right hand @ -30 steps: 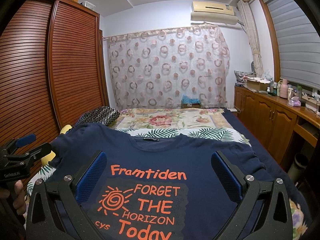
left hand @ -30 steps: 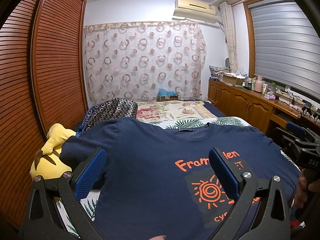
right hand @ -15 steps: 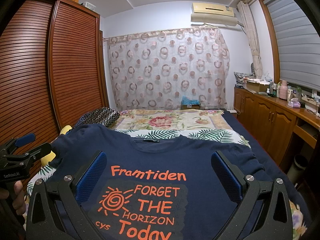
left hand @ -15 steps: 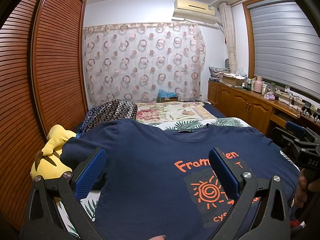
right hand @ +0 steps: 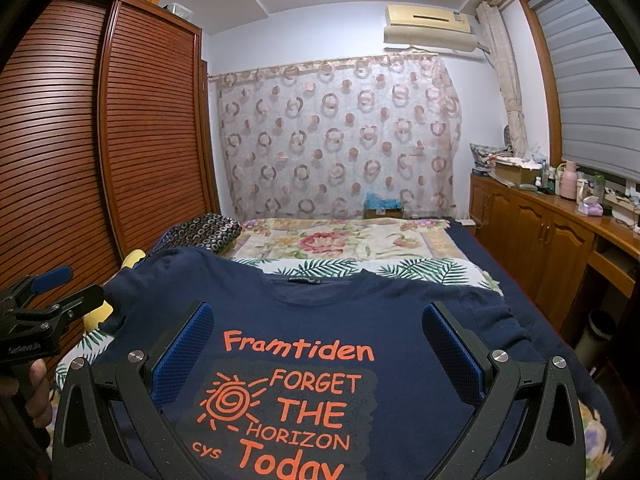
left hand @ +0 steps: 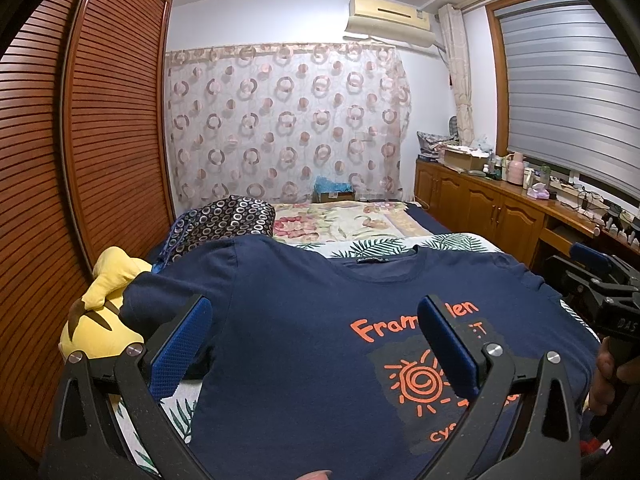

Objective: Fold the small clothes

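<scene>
A dark blue T-shirt [right hand: 320,320] lies spread flat on the bed [right hand: 400,270], front side up, with its collar toward the far end of the bed and both sleeves out to the sides. Orange letters and a sun drawing are printed on its chest.

The left gripper [left hand: 312,344] hangs above the left half of the shirt. Its two blue fingers [left hand: 180,344] stand wide apart and nothing is between them. The right gripper [right hand: 320,352] hangs above the printed chest, and its fingers [right hand: 452,356] are also spread wide, holding nothing. In both views I cannot tell for sure how high the fingers are above the cloth, but they do not pinch it.

A yellow plush toy [left hand: 100,320] lies just beside the left sleeve, near the brown wardrobe [left hand: 80,160]. A dark pillow with circles [left hand: 224,220] is behind that sleeve. A flowered blanket [right hand: 340,240] covers the far part of the bed, and a wooden cabinet [right hand: 540,240] with small things on top runs along the right wall.
</scene>
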`<state>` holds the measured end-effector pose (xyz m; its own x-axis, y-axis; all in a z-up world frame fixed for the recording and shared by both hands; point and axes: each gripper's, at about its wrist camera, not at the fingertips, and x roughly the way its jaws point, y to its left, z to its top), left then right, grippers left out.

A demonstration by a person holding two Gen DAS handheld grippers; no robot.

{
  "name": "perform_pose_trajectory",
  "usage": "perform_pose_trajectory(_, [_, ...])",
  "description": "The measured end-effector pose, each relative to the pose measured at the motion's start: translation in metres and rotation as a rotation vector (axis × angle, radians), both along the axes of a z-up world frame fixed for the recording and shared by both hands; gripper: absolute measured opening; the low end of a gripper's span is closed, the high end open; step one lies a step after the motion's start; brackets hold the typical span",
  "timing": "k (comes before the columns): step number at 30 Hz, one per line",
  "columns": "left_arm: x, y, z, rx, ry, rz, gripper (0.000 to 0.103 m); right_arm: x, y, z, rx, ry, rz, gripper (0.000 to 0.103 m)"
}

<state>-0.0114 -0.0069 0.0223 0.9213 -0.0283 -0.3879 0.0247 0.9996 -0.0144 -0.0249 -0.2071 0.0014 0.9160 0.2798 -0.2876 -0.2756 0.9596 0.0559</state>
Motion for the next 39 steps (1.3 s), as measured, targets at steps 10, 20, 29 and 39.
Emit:
perform_pose_trajectory(10, [0.016, 0.030, -0.013, 0.004, 0.060, 0.024, 0.103, 0.014, 0.009, -0.002, -0.017, 0.045, 0.102, 0.103])
perform_pose_trajectory(20, [0.033, 0.080, -0.035, -0.013, 0.109, 0.046, 0.103, 0.039, 0.011, -0.003, -0.066, 0.071, 0.198, 0.103])
perform_pose_trajectory(29, [0.053, 0.129, -0.050, -0.016, 0.167, 0.070, 0.083, 0.065, 0.010, -0.008, -0.097, 0.100, 0.242, 0.103])
perform_pose_trajectory(39, [0.088, 0.180, -0.056, -0.022, 0.230, 0.128, 0.065, 0.086, 0.013, -0.009, -0.113, 0.159, 0.276, 0.103])
